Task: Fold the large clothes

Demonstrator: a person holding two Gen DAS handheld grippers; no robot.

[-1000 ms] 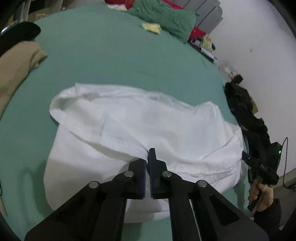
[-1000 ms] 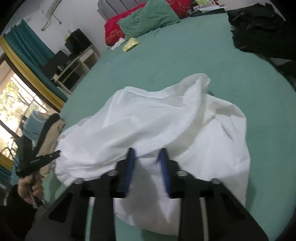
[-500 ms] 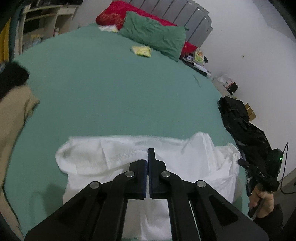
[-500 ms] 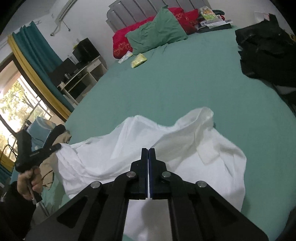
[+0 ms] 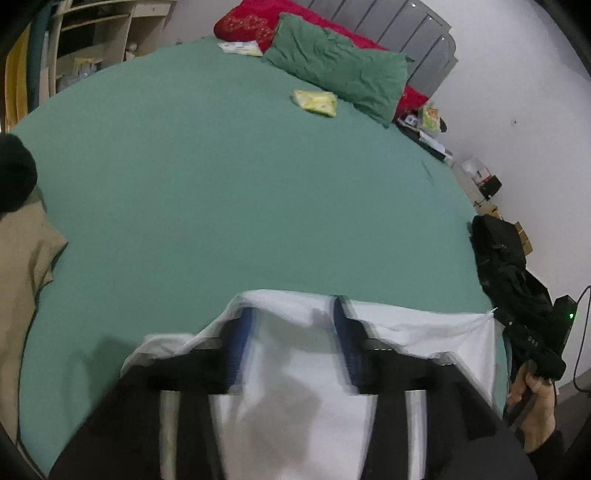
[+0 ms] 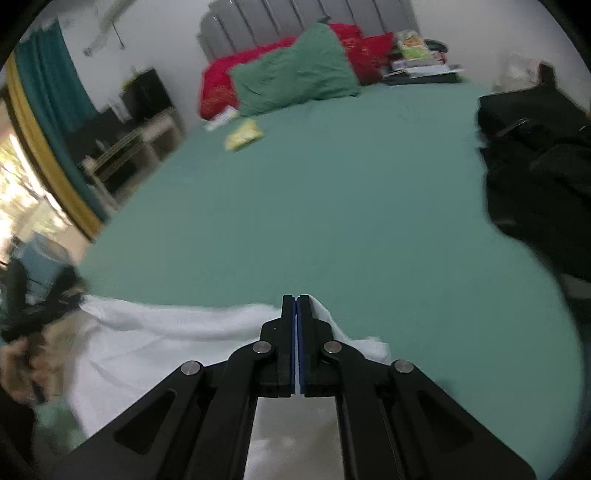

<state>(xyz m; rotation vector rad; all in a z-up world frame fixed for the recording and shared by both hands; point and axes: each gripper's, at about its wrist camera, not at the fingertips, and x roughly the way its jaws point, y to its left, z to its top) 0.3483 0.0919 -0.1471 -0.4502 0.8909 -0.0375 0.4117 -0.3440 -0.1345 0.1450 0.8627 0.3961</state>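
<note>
A white garment (image 5: 413,325) lies at the near edge of the green bed (image 5: 240,192). In the left wrist view my left gripper (image 5: 291,317) is blurred, its jaws spread wide apart over the cloth, holding nothing. In the right wrist view my right gripper (image 6: 296,306) is shut on the white garment (image 6: 177,332), pinching its top edge; the cloth stretches away to the left toward the other hand. The right gripper also shows at the far right of the left wrist view (image 5: 532,339), at the garment's corner.
A green pillow (image 5: 336,70) and red pillow (image 5: 251,22) lie at the headboard. A yellow packet (image 5: 316,102) lies on the bed. A black clothes pile (image 6: 535,177) sits at the right edge, tan clothing (image 5: 22,266) at the left. Shelves (image 6: 136,144) stand beside the bed.
My left gripper has opened and let go of the garment. My right gripper shut on the cloth and both pulled it back toward the near edge of the bed.
</note>
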